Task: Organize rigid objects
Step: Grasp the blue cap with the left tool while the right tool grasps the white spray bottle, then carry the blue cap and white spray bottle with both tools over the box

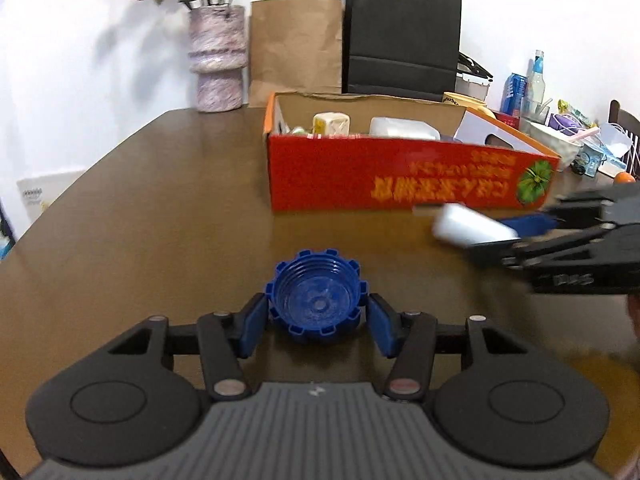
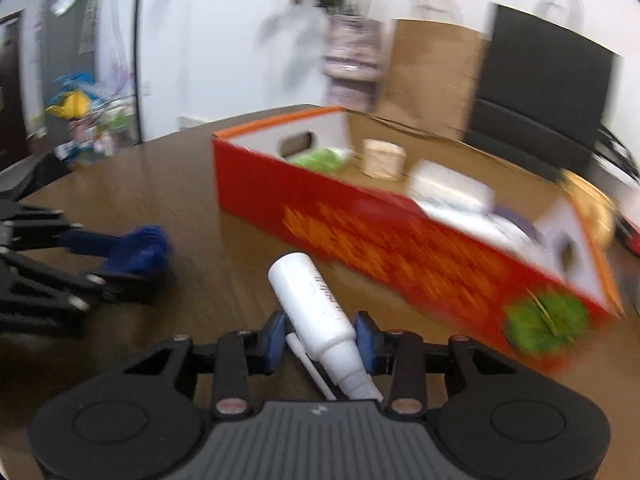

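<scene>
Closest in, the left gripper (image 1: 317, 320) is clamped on a blue ridged cap (image 1: 317, 296), its blue pads pressed against either side, the cap's open hollow turned towards the camera, just above the brown table (image 1: 160, 208). Off to the right, the right gripper (image 2: 321, 336) is closed round a white bottle (image 2: 310, 296), which lies between the fingers with its nozzle pointing back at the handle and its base towards the red cardboard box (image 1: 400, 176). The box sits further out, already holding several pale items. Behind it stand a brown paper bag (image 1: 296, 48), a black bag (image 1: 402, 36) and a vase (image 1: 217, 58)
</scene>
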{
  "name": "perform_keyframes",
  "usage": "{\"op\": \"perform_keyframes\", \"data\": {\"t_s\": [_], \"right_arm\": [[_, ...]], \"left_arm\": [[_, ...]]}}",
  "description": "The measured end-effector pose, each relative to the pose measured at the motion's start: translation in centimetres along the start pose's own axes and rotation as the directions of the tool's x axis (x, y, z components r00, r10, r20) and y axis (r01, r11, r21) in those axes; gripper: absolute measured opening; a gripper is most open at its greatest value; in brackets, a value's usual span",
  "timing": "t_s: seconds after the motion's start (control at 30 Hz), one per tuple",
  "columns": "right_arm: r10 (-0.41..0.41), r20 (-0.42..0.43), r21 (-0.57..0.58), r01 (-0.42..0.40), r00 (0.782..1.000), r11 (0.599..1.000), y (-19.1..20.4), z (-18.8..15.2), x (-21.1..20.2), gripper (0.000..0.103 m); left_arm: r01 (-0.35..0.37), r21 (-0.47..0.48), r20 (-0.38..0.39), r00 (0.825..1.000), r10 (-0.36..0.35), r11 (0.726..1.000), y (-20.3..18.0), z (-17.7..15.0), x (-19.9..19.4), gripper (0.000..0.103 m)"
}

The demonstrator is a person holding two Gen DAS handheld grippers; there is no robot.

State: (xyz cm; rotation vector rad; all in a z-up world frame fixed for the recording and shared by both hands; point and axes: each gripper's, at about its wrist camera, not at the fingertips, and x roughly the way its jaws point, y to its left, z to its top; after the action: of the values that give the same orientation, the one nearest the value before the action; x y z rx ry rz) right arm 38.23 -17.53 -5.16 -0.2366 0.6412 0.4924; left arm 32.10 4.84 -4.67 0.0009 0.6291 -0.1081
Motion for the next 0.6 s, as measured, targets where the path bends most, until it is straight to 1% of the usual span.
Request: {"op": "perform_keyframes", "data": {"t_s": [0.1, 0.17, 0.23, 0.3, 0.37, 0.43, 0.5, 0.53, 0.57, 0.6], "right_arm": [[-0.053, -0.004, 0.075, 0.054, 0.999, 0.996, -0.6, -3.1, -4.0, 0.037], [-0.077, 0.001, 0.134, 0.076, 0.997, 0.988, -1.1, -5.2, -6.3, 0.037], [-0.092, 0.008, 0.182, 0.089, 0.996, 0.979, -1.7, -6.5, -7.9, 0.037], [-0.098, 0.007, 0.19, 0.095, 0.995, 0.977, -1.8, -7.2, -8.3, 0.039], [-0.108, 0.004, 0.172, 0.106, 0.994, 0.979, -1.5, -7.4, -8.3, 0.039], [-0.102, 0.014, 0.175, 0.098, 0.995, 0.98, -1.2, -7.6, -7.9, 0.044], [-0.101, 0.029, 0.183, 0.094, 0.995, 0.979, -1.2, -7.3, -7.3, 0.044], [-0.108, 0.028, 0.185, 0.101, 0.994, 0.977, -1.2, -7.1, -7.1, 0.039], [-0.113, 0.03, 0.191, 0.105, 0.993, 0.976, -1.3, -7.1, -6.9, 0.027], [-0.115, 0.034, 0.2, 0.106, 0.993, 0.974, -1.4, -7.1, -6.8, 0.027]], "left_arm": [[-0.005, -0.034, 0.017, 1.0, 0.006, 0.999, -0.5, -1.5, -2.9, 0.055], [0.008, -0.053, 0.035, 0.999, -0.006, 0.999, -0.8, -2.1, -4.5, 0.055], [0.021, -0.047, 0.045, 0.999, -0.019, 0.999, -1.4, -2.4, -5.3, 0.055], [0.022, -0.024, 0.05, 0.999, -0.021, 0.999, -2.4, -2.4, -5.4, 0.055], [0.018, -0.003, 0.057, 0.998, -0.018, 1.0, -3.2, -2.2, -5.5, 0.055], [0.035, -0.003, 0.07, 0.997, -0.034, 0.999, -3.8, -2.1, -6.0, 0.055], [0.043, -0.01, 0.08, 0.996, -0.042, 0.999, -4.2, -2.1, -6.4, 0.055], [0.04, -0.012, 0.082, 0.996, -0.039, 0.999, -4.3, -2.2, -6.7, 0.055], [0.036, -0.015, 0.083, 0.996, -0.035, 0.999, -4.3, -2.4, -7.0, 0.055], [0.033, -0.017, 0.083, 0.996, -0.031, 0.999, -4.3, -2.5, -7.3, 0.055]]}}
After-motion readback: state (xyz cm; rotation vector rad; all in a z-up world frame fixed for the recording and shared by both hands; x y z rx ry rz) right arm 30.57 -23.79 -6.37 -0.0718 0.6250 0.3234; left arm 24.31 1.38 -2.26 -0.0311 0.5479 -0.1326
